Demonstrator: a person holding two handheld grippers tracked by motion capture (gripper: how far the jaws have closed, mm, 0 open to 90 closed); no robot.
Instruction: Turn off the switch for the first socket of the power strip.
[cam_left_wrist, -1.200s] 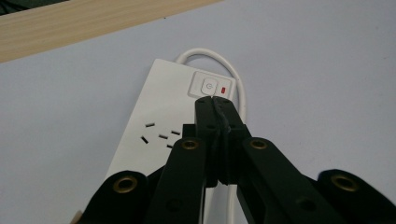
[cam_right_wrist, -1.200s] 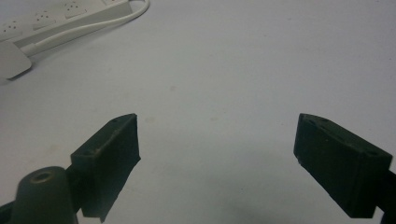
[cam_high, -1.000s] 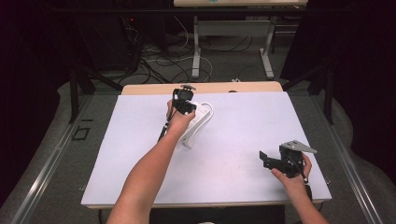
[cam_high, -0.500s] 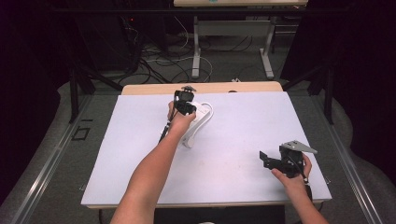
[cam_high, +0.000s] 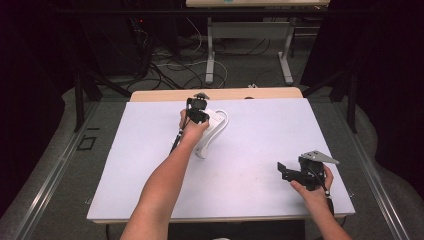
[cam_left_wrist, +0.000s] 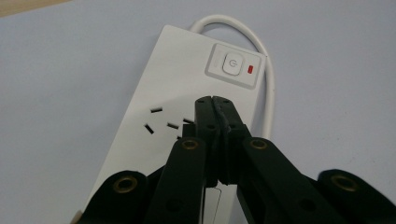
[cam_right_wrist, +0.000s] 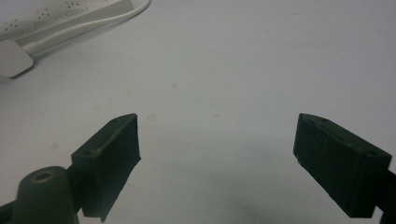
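Left gripper view shows my left tongs (cam_left_wrist: 215, 100) pressed together with nothing between them, tips hovering over the white power strip (cam_left_wrist: 187, 88) — its switch (cam_left_wrist: 232, 64) just ahead of them. My right tongs (cam_right_wrist: 217, 140) stand wide apart over bare table (cam_right_wrist: 243, 60), with the strip far ahead-left.

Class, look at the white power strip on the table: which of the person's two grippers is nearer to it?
Left. The left gripper hangs right over the power strip; the right gripper rests far off near the table's front right corner.
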